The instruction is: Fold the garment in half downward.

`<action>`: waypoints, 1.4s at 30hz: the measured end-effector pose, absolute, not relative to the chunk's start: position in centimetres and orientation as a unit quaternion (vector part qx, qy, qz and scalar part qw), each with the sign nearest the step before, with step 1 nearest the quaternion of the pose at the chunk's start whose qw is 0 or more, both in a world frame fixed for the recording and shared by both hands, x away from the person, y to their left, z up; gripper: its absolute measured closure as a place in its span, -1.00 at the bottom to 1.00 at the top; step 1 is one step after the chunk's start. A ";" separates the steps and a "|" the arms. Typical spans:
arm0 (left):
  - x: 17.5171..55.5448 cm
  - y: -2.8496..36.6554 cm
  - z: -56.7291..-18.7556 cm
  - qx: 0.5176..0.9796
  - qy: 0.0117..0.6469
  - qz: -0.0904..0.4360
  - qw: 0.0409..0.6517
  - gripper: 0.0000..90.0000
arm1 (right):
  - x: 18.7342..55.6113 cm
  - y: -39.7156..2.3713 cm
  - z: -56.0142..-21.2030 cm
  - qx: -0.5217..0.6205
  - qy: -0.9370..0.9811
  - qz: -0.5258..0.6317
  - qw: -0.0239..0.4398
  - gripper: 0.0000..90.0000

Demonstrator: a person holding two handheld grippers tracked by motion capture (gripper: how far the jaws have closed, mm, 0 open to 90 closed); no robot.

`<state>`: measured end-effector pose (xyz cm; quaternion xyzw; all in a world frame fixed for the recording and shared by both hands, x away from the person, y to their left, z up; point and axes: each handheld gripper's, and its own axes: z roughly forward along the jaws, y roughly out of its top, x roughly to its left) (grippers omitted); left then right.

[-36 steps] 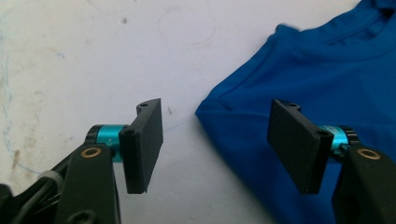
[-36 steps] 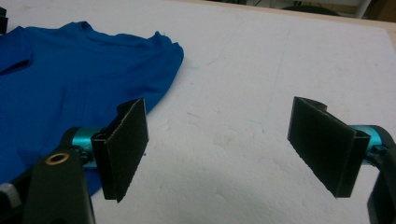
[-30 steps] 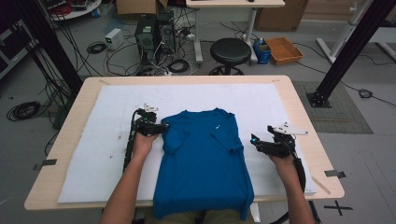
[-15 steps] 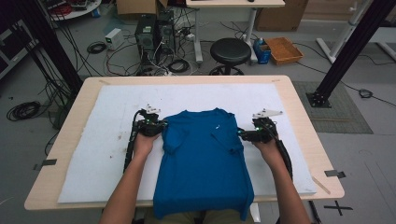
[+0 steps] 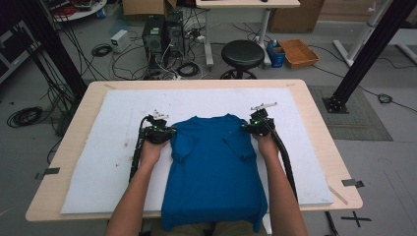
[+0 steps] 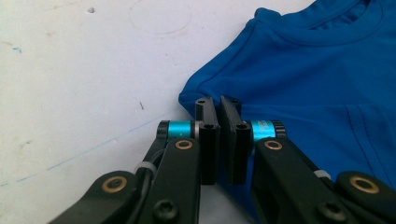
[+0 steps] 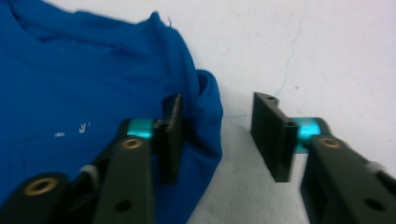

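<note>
I have the blue T-shirt flat on the white mat that covers the counter. Collar points to the far edge, hem hangs over the near edge at the middle. Both sleeves are folded in onto the body.

Left gripper sits at the shirt's left shoulder, clenched on the fabric: in the left gripper view the two pads stand almost together with the fold of the shoulder edge pinched between them. My left hand is just behind it, on the mat.

Right gripper sits at the right shoulder, toward the far right of the shirt. Its jaws have just been closing. In the right gripper view they stand apart, astride the folded shoulder edge: one pad lies on the blue cloth, the other over bare mat, clear of it. So not gripping yet, fabric between the jaws only. Right hand rests beside the sleeve.

Cables from both grippers trail back along the forearms to the near edge.
</note>
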<state>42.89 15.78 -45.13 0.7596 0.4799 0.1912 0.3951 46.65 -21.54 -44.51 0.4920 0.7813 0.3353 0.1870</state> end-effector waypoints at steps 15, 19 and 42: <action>39.7 19.6 -43.6 0.693 0.450 0.141 0.545 0.92 | 43.4 -22.3 -42.1 0.420 0.781 0.409 0.216 0.92; 38.0 20.4 -42.7 0.690 0.425 0.126 0.572 0.92 | 41.1 -23.0 -41.1 0.393 0.785 0.430 0.212 0.92; 29.7 21.1 -43.5 0.802 0.284 0.045 0.523 0.92 | 30.0 -26.6 -42.3 0.302 0.834 0.450 0.104 0.92</action>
